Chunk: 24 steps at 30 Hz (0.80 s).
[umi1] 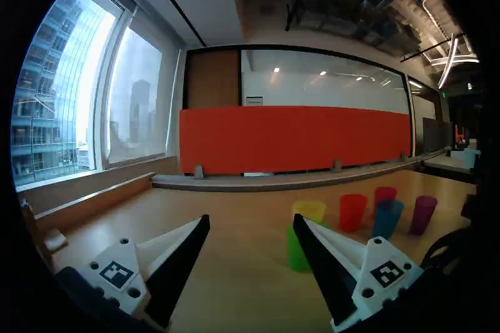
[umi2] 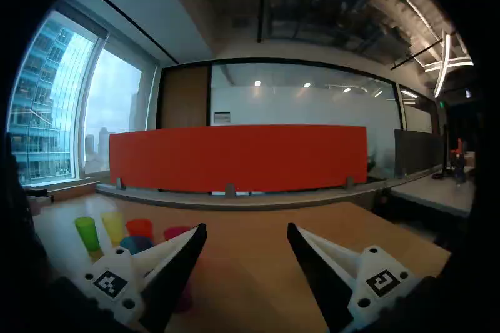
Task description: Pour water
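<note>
Cups (umi1: 352,211) of smooth coloured plastic, round and tapered, stand grouped on the pale wooden table (umi1: 237,270). The left gripper (umi1: 250,220) and the right gripper (umi2: 245,228) both keep fingers wide apart, empty.

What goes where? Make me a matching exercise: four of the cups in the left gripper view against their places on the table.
Cups:
1. green cup
2. yellow cup
3. blue cup
4. purple cup

Places:
A. rightmost of the group
B. nearest the camera
C. just behind the green one
D. between the orange cup and the purple one

Pairs: 1-B; 2-C; 3-D; 4-A
</note>
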{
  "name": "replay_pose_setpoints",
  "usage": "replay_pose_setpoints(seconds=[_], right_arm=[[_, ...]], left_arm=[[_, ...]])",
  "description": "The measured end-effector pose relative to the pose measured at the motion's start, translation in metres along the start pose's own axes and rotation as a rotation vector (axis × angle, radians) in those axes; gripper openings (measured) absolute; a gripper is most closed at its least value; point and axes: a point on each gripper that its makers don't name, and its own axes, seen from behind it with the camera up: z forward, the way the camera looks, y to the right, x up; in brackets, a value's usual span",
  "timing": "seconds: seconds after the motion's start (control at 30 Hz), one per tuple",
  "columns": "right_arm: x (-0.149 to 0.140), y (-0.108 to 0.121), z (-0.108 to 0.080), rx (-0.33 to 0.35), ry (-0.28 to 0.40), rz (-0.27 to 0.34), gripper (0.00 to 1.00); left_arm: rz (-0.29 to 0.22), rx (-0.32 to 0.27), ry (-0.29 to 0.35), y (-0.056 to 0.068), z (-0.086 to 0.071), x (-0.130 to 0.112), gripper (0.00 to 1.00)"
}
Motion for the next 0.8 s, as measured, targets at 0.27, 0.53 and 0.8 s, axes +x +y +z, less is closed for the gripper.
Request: replay_pose_setpoints(seconds=[0.27,0.53,0.8], right_arm=[[0.026,-0.005,0.002,0.013,-0.020,-0.011,1.00],[0.050,-0.010,0.006,0.027,-0.039,0.006,1.00],[0.079,-0.014,0.011,0.049,-0.056,0.025,1.00]], left_arm=[[-0.026,-0.011,0.014,0.000,0.005,0.050,1.00],[-0.062,-0.045,-0.003,0.002,0.009,0.089,1.00],[-0.043,-0.054,-0.002,-0.003,0.010,0.129,1.00]])
